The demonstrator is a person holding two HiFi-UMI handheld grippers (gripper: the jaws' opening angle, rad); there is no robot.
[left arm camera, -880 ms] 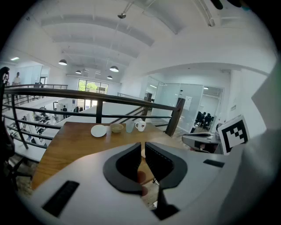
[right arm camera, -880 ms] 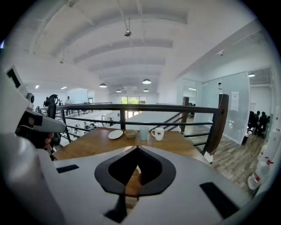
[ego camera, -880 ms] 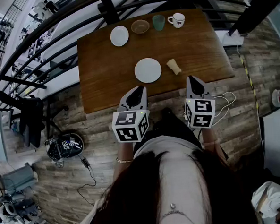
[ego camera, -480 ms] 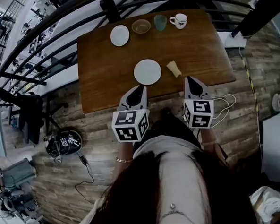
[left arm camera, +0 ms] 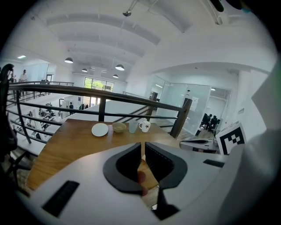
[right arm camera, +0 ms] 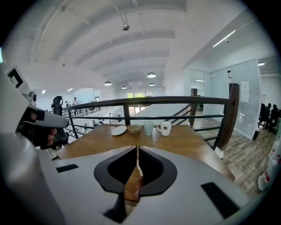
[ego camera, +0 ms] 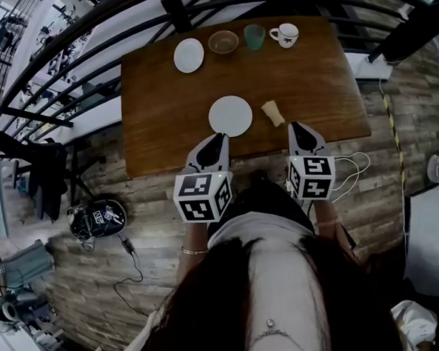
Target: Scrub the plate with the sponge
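The wooden counter [ego camera: 163, 100] carries the white plate [ego camera: 231, 115] near the middle of its near half, with the tan sponge [ego camera: 273, 112] just beside it to the right, apart from it. Along the far edge stand a smaller plate [ego camera: 188, 55], a bowl [ego camera: 223, 42], a green cup [ego camera: 254, 36] and a mug [ego camera: 285, 33]. The left tool [ego camera: 219, 139] hovers at the near edge, short of the plate. Its jaws are drawn narrow to a slim slit, with nothing between them. The right tool [ego camera: 301, 126] hovers at the near edge, below and to the right of the sponge, with its jaws together and empty. Neither tool touches plate or sponge.
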